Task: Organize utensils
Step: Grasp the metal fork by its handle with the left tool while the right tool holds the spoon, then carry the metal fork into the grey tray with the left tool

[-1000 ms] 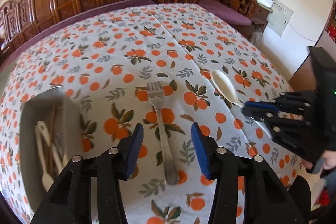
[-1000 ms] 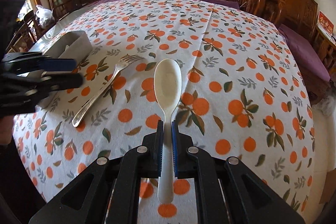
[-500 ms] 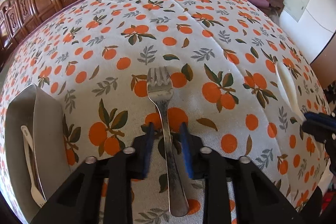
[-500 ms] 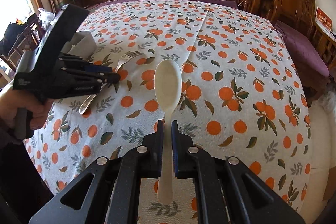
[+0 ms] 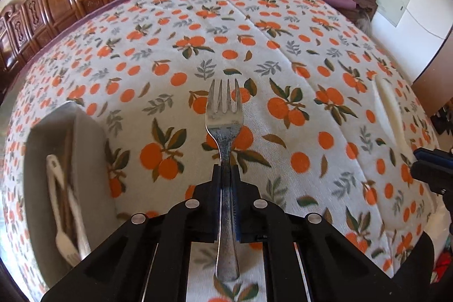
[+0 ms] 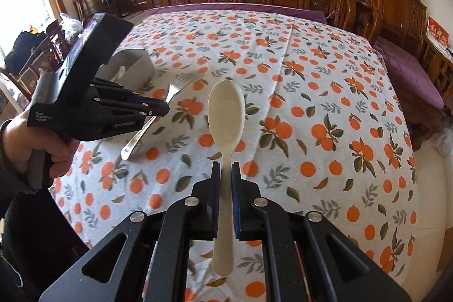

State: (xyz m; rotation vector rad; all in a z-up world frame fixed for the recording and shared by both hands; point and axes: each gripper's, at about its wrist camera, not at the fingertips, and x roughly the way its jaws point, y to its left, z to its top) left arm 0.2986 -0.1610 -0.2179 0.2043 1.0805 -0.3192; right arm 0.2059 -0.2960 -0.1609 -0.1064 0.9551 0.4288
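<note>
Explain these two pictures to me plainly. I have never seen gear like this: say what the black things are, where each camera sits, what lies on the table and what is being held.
There is no robot here. A person holds a black two-finger gripper in each hand, and each gripper carries a wide-angle camera looking along its fingers.

The left wrist view shows the left gripper, whose jaws have just been closing, clamped on a metal fork. The right wrist view shows the right gripper clamped on a cream spoon, with the person's left hand on the other tool.

Below is a tablecloth printed with oranges. A grey bin on it holds pale utensils; their exact kinds are too blurred to tell.
</note>
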